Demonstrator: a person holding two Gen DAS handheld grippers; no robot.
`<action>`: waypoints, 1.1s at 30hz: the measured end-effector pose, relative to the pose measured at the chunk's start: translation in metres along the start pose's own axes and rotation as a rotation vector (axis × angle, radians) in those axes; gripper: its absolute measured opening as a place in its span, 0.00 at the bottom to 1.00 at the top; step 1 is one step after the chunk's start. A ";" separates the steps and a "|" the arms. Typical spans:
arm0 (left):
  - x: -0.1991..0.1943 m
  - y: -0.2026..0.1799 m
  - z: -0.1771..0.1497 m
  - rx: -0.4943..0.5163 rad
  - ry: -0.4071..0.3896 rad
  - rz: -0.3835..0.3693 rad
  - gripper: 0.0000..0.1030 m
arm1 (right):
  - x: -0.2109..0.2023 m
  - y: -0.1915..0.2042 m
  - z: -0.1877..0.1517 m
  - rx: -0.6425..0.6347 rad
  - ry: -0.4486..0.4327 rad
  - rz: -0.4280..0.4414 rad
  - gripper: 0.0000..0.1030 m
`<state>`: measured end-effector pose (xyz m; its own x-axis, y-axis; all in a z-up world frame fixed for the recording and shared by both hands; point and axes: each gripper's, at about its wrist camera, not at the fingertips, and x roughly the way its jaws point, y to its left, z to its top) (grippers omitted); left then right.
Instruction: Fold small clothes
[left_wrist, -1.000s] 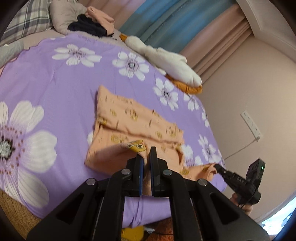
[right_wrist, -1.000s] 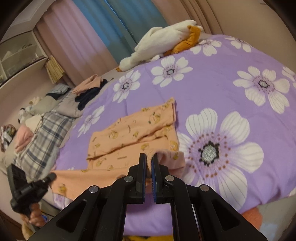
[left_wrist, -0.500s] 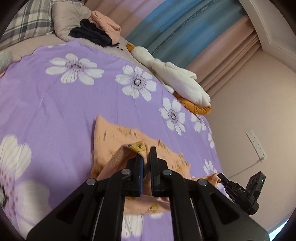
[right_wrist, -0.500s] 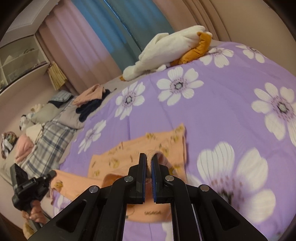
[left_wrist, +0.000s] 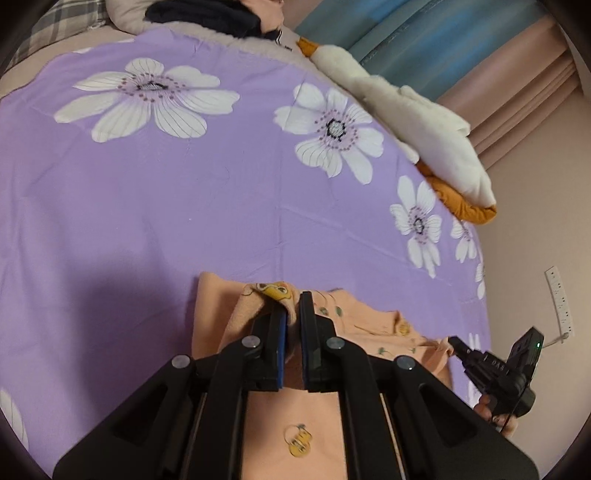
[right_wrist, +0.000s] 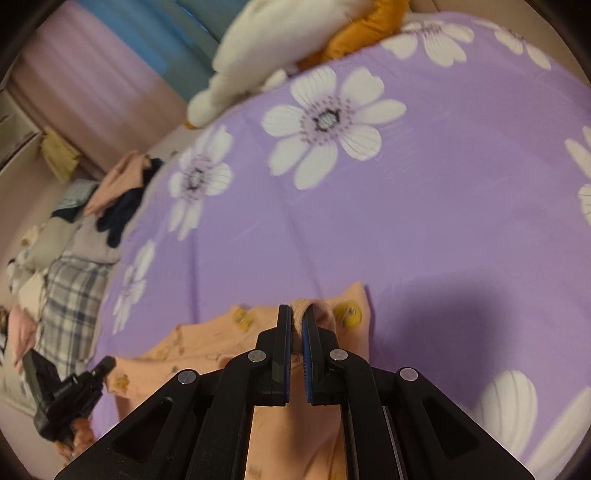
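Both grippers are pinching the same peach garment (left_wrist: 354, 317), a small piece printed with little yellow cartoon figures, and it lies low on the purple bedspread (left_wrist: 184, 206) with the big white flowers. From the left wrist view, the left gripper (left_wrist: 291, 314) has its jaws clamped on a bunched fold of the cloth, a yellow print puckered up right at the fingertips, at about 6 o'clock in the view; more of the fabric hangs underneath between the black arms. Off at 4 o'clock the right gripper (left_wrist: 456, 341) shows from the side, nipping the far corner of the same cloth, with a bit of the person's hand (left_wrist: 493, 415) wrapped on its handle. From the right wrist view, the right gripper (right_wrist: 297, 317) is likewise shut tight on a ribbed hem of the garment, again at 6 o'clock, and the left gripper (right_wrist: 107, 363) sits at 8 o'clock gripping the other end, so the cloth is stretched between the two. Up at 1 o'clock in the left view a white plush goose (left_wrist: 413, 110) with orange feet lies along the bed's edge, before the blue curtains (left_wrist: 388, 40). A heap of dark and pink clothes (right_wrist: 125, 192) sits at 10 o'clock in the right view, beside a plaid blanket (right_wrist: 70, 306).
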<state>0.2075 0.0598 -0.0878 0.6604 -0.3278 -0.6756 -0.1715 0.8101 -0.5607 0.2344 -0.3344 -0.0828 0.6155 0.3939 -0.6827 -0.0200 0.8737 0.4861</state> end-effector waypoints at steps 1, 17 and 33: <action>0.004 0.002 0.002 -0.008 0.004 0.005 0.05 | 0.006 0.000 0.003 0.003 0.007 -0.004 0.07; -0.017 0.001 0.010 -0.005 -0.076 0.034 0.74 | 0.011 -0.030 0.025 0.037 -0.062 -0.040 0.44; -0.002 -0.009 -0.027 0.125 0.027 0.153 0.59 | 0.056 0.003 0.016 -0.166 0.060 -0.006 0.32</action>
<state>0.1883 0.0404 -0.0942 0.6131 -0.2077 -0.7622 -0.1755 0.9049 -0.3878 0.2815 -0.3145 -0.1110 0.5683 0.4003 -0.7189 -0.1491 0.9093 0.3885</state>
